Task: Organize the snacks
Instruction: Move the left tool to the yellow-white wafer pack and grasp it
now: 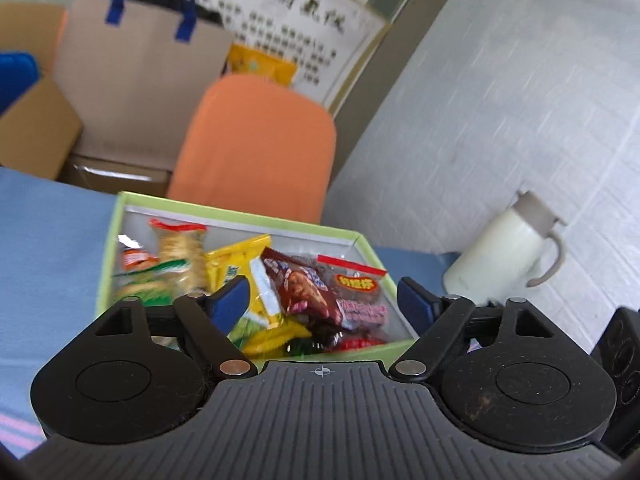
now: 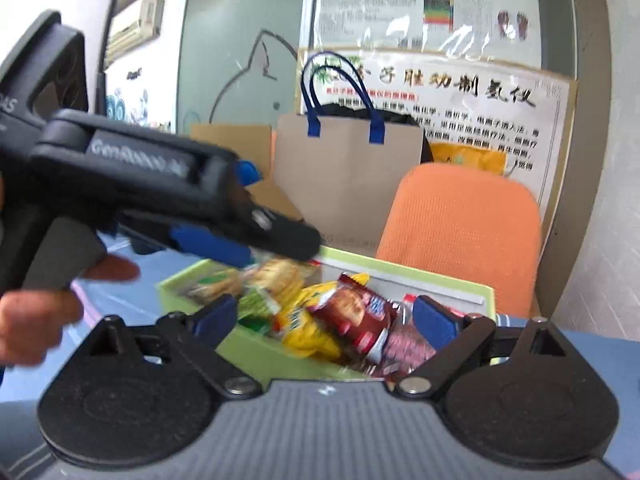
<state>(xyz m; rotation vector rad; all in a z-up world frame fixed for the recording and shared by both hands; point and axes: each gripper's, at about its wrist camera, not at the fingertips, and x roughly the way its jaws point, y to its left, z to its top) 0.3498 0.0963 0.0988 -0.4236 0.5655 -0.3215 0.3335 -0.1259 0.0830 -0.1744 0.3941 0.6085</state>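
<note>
Snack packets (image 1: 280, 292) fill the light-green cardboard box (image 1: 105, 264); nothing loose shows outside it. Left gripper (image 1: 322, 298) and right gripper (image 2: 324, 318) both gape wide, empty, so packing looks about done.

Both views are bright with soft, even daylight and cast only faint shadows. Fisheye distortion bends the walls and darkens the corners, while motion blur smears the snack packets (image 1: 248, 280) and the wall poster (image 1: 280, 12). Glare glints off the poster's plastic film (image 2: 460, 40).
</note>
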